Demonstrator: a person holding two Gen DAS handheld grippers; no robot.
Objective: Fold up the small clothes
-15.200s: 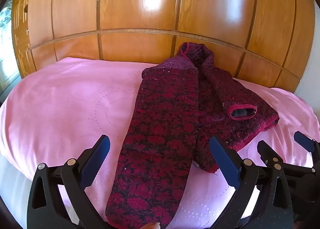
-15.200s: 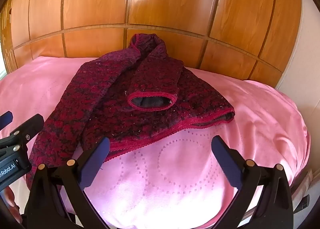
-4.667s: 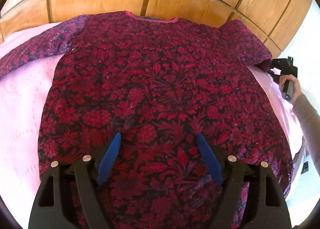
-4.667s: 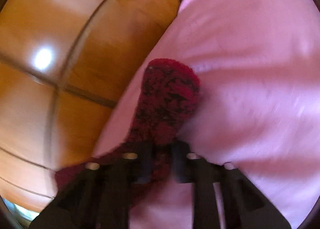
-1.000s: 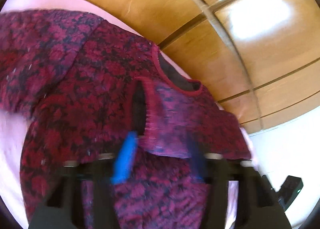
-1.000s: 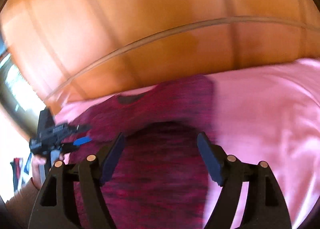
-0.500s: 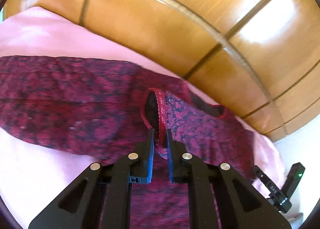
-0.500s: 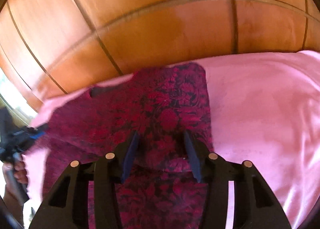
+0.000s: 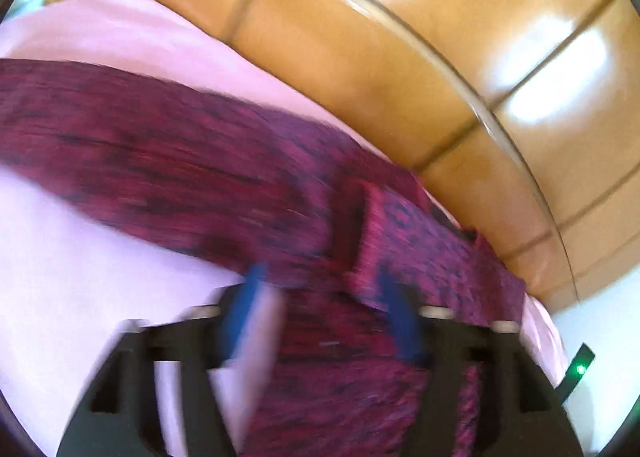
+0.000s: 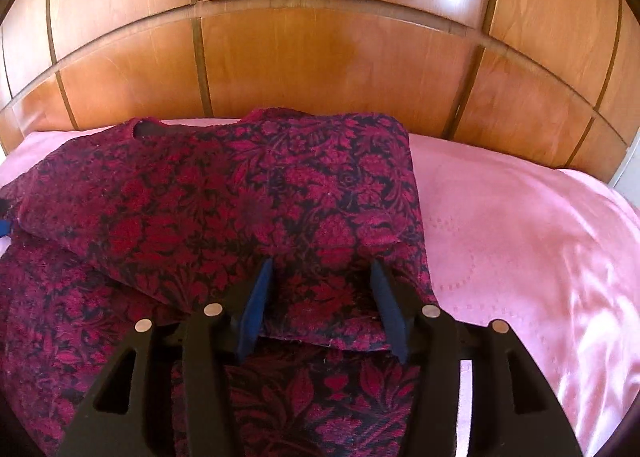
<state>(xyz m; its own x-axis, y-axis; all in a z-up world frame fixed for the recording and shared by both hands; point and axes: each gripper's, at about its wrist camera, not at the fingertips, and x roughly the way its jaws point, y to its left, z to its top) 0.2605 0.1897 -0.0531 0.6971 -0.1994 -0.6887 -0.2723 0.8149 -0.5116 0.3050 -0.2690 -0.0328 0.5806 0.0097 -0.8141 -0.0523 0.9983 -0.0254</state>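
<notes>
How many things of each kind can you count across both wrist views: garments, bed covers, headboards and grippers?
Red floral sweater: 1
Pink bedspread: 1
Wooden headboard: 1
Grippers: 2, left gripper and right gripper, both open
Total: 5

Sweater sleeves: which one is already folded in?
The sleeve on the right claw's side, laid across the sweater, cuff toward the left claw. The other sleeve lies stretched out on the pink sheet.

A nubbly knitted sweater is lying matt on a satiny pink bedspread that is catching light; the varnished wooden headboard is gleaming.
</notes>
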